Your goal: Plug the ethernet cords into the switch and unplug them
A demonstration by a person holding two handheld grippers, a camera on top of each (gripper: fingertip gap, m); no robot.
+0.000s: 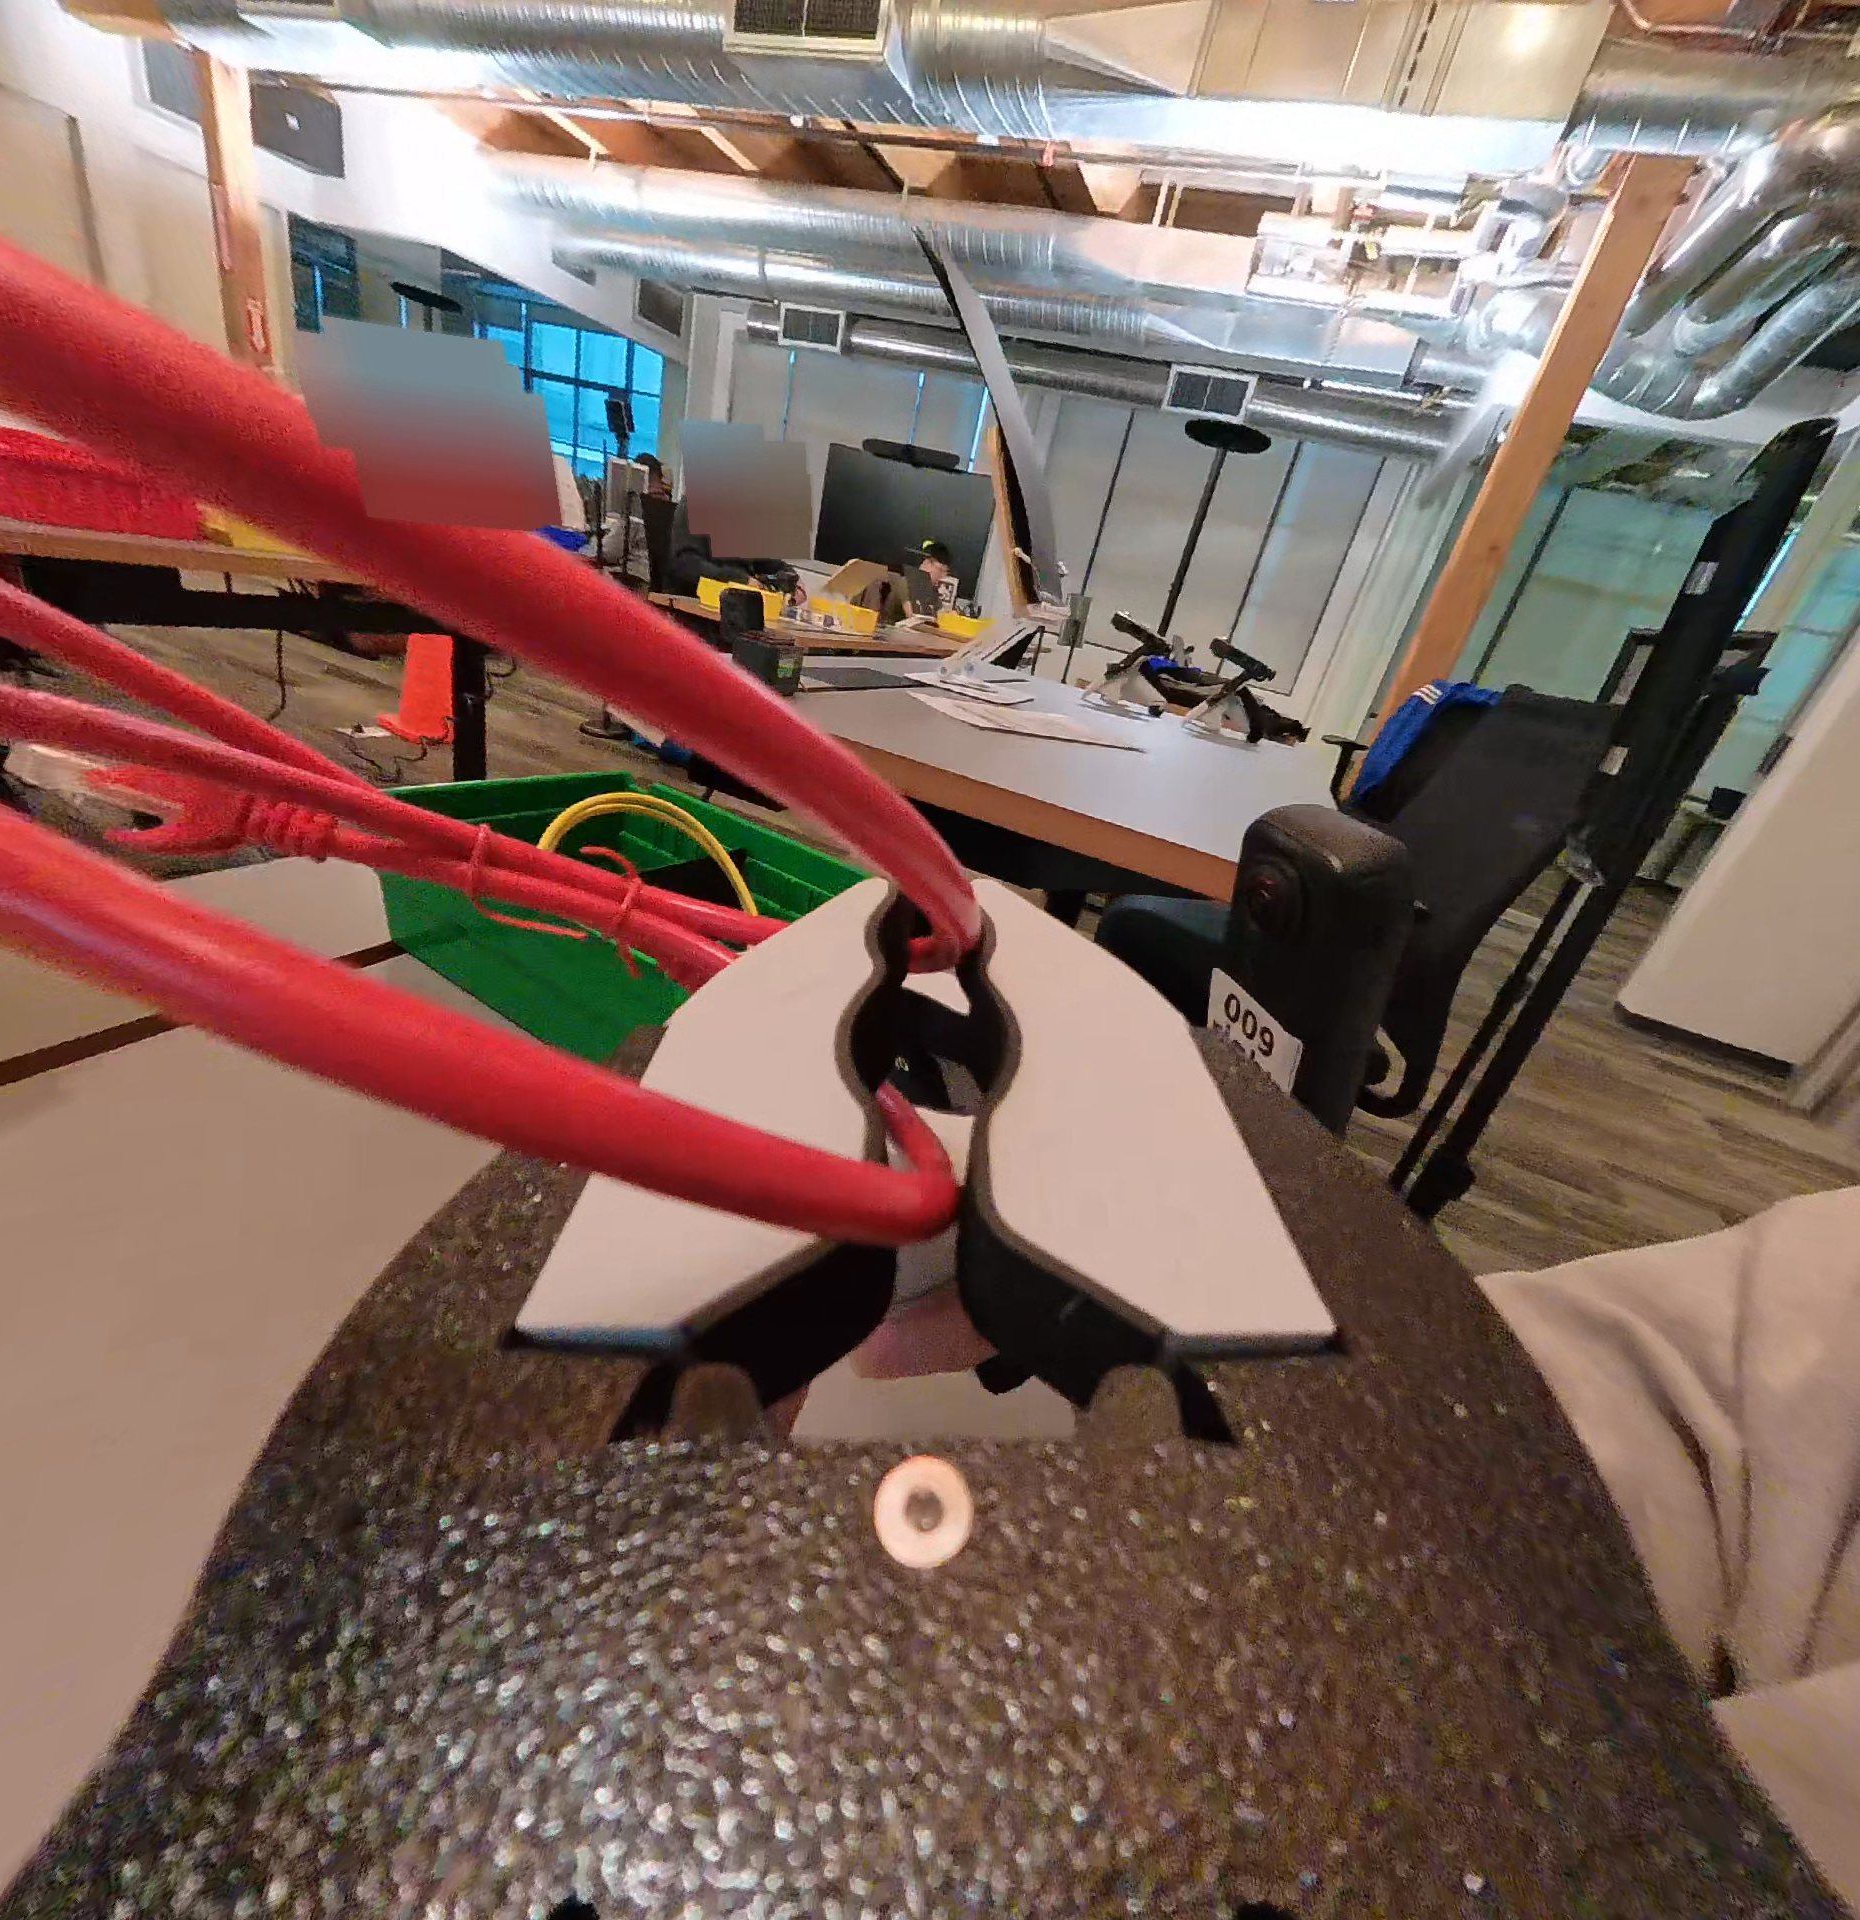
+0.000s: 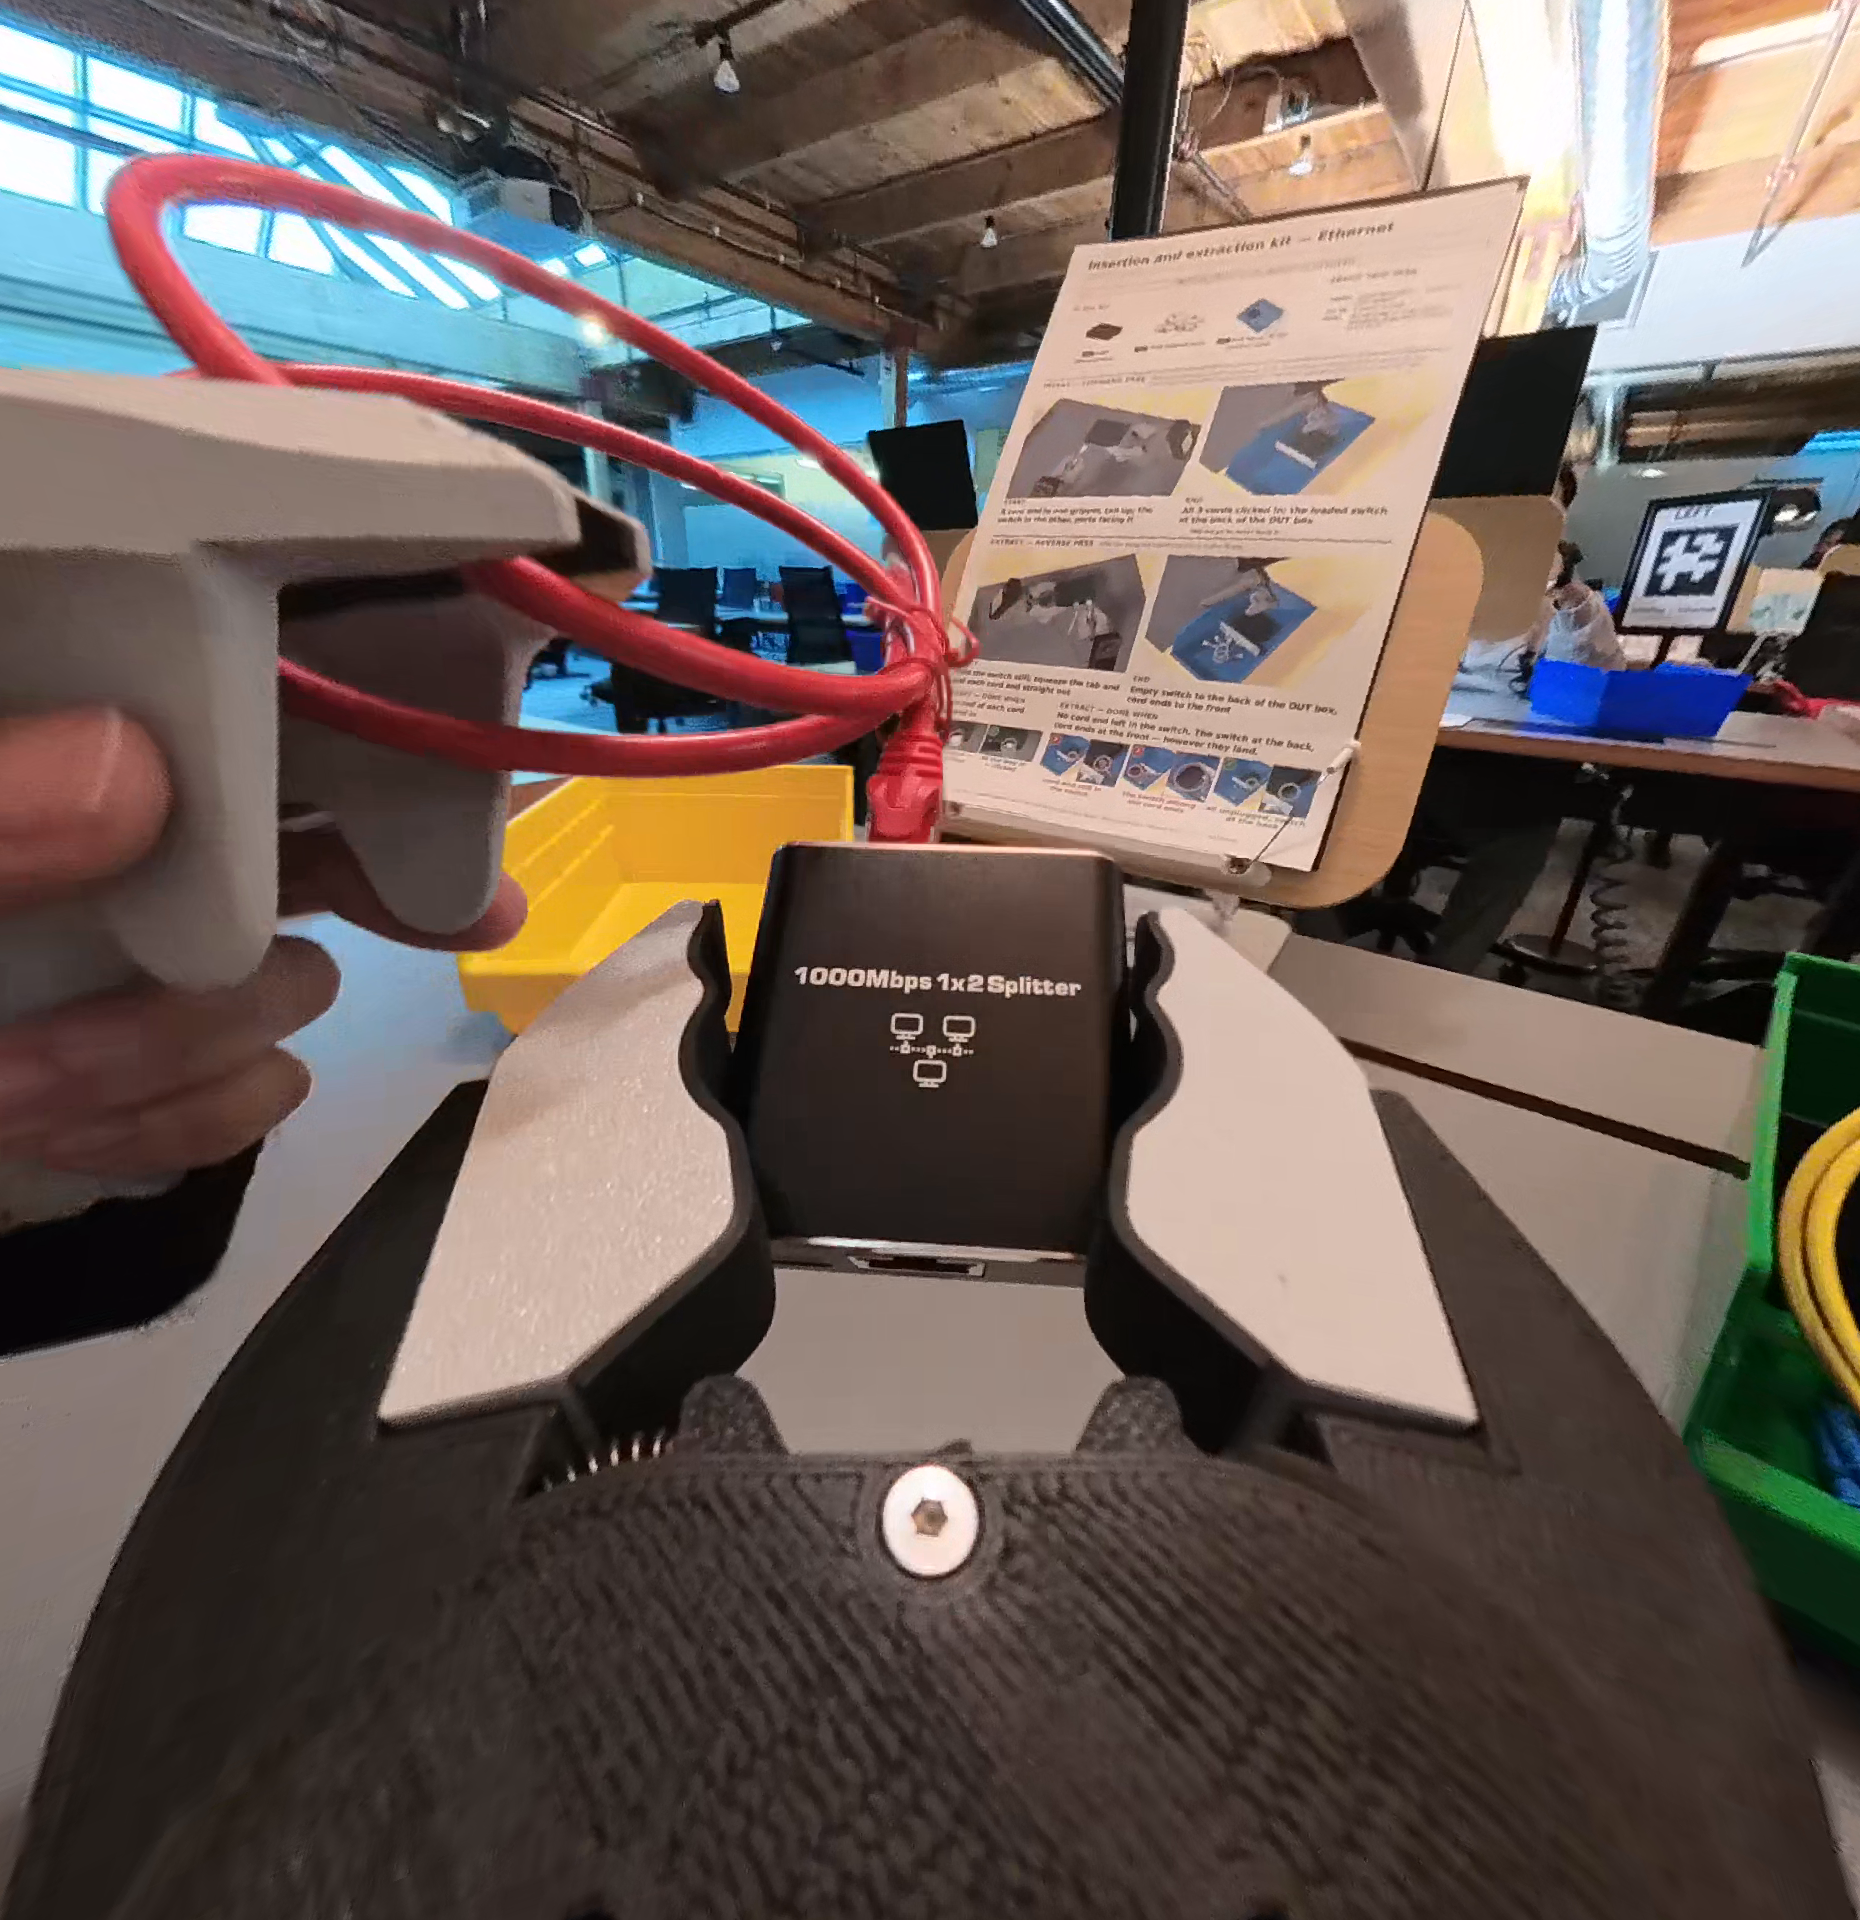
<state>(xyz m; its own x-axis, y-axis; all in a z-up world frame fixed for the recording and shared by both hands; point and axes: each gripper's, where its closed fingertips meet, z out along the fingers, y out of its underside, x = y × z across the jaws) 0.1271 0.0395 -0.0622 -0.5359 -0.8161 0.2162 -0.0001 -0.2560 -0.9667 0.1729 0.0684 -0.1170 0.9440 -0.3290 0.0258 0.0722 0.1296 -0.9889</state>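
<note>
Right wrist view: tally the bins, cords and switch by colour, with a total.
Black: 1, the switch clamped in the right gripper.
Red: 1, the coiled cord with its plug at the switch's far end.
Yellow: 2, a bin and a cord.
Green: 1, a bin.
Total: 5

Red ethernet cord (image 1: pixel 406 1023); black switch (image 2: pixel 931 1049) with white markings; yellow bin (image 2: pixel 635 883); green bin (image 1: pixel 552 935); grey-faced fingers (image 2: pixel 583 1174).
</note>
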